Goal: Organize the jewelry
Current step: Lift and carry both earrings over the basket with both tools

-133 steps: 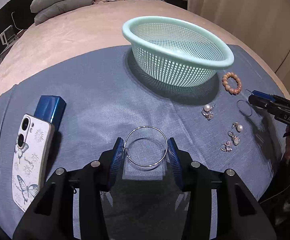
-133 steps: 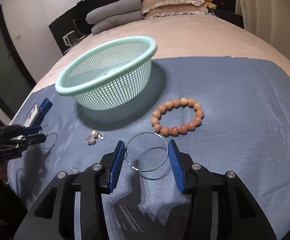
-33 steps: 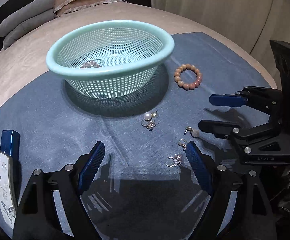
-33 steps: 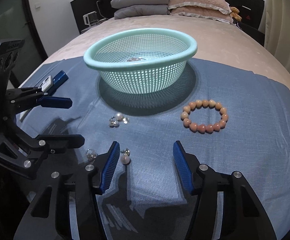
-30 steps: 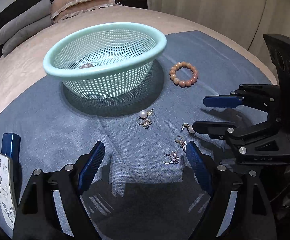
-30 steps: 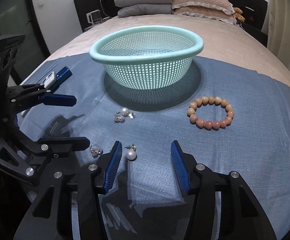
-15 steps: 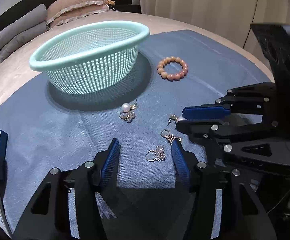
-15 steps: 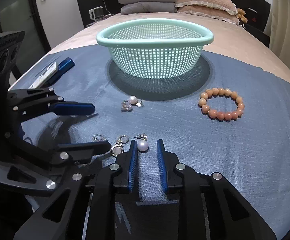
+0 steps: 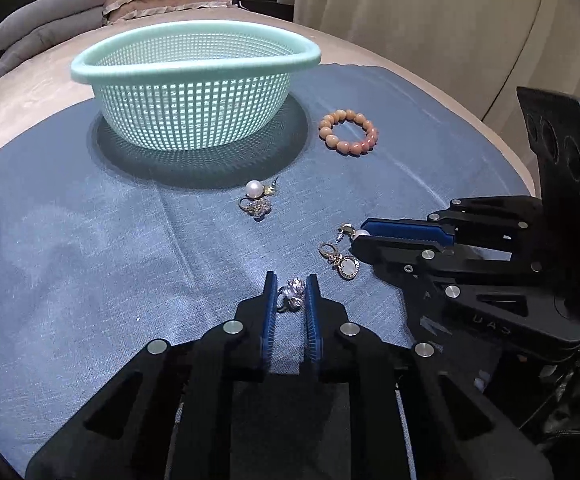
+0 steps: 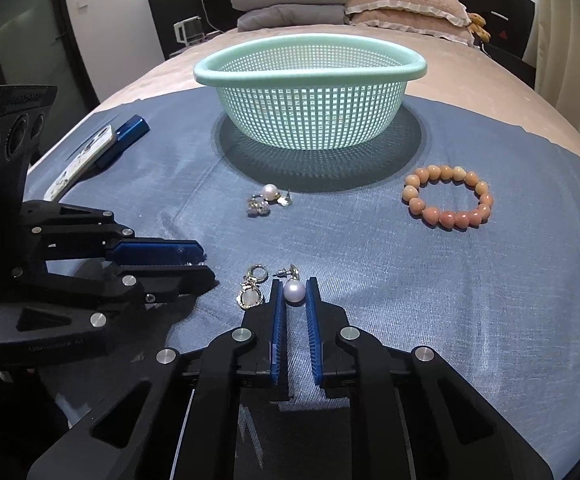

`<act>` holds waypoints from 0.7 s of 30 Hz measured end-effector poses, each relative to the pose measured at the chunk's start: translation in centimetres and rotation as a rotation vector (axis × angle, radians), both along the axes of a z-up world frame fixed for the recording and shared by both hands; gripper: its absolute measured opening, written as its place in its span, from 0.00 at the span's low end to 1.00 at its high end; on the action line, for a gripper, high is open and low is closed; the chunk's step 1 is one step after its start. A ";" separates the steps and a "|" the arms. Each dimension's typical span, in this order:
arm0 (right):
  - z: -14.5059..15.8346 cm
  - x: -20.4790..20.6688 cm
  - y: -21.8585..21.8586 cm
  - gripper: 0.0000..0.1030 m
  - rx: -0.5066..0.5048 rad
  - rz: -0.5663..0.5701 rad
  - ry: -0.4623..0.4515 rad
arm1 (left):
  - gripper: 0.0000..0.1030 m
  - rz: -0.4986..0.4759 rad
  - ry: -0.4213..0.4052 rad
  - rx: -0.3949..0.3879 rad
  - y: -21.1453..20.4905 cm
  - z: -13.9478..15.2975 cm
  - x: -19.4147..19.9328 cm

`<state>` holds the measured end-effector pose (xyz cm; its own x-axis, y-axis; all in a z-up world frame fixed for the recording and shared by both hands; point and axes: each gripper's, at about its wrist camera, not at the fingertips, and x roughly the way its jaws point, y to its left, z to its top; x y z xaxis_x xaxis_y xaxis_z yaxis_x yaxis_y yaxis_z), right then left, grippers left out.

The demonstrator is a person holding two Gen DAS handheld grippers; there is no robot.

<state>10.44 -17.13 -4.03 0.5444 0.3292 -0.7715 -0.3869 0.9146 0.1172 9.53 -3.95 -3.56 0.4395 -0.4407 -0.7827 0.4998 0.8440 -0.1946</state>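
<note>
Two grips are made at once, so treat the lift as a pair of careful moves. Nearest you, your left gripper (image 9: 291,295) has its blue pads drawn in tight on the small silver ring (image 9: 292,298), which sits pinched near the fingertips against the blue cloth (image 9: 90,264). Your right gripper (image 10: 292,293) is likewise closed down narrow on the pearl stud earring (image 10: 293,290), the pearl caught right at the tip of the pads. Both holds look shallow, so raise each hand straight up and slowly, keep the squeeze steady, and avoid dragging the cloth with you.

Just beside the pearl lies the gold drop earring (image 10: 251,292), free on the cloth; mind you do not snag its hoop as you lift. Further on sits a pearl and crystal earring cluster (image 9: 257,199), and off to the right the pink bead bracelet (image 10: 448,197), all waiting their turn.

Beyond them stands the mint green basket (image 9: 194,92); carry both pieces over its rim, well inside, before you let the pads part
</note>
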 end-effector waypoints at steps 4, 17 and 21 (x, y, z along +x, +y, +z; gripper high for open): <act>0.0 0.1 -0.6 0.11 0.049 -0.012 0.015 | 0.11 0.002 0.003 0.000 -0.2 -0.1 -0.6; 2.8 0.5 -2.3 0.11 0.081 -0.035 -0.011 | 0.11 0.023 0.074 0.034 1.3 1.5 0.4; 4.7 1.4 -3.2 0.11 0.075 -0.048 -0.052 | 0.11 0.029 0.048 0.048 2.1 3.3 1.2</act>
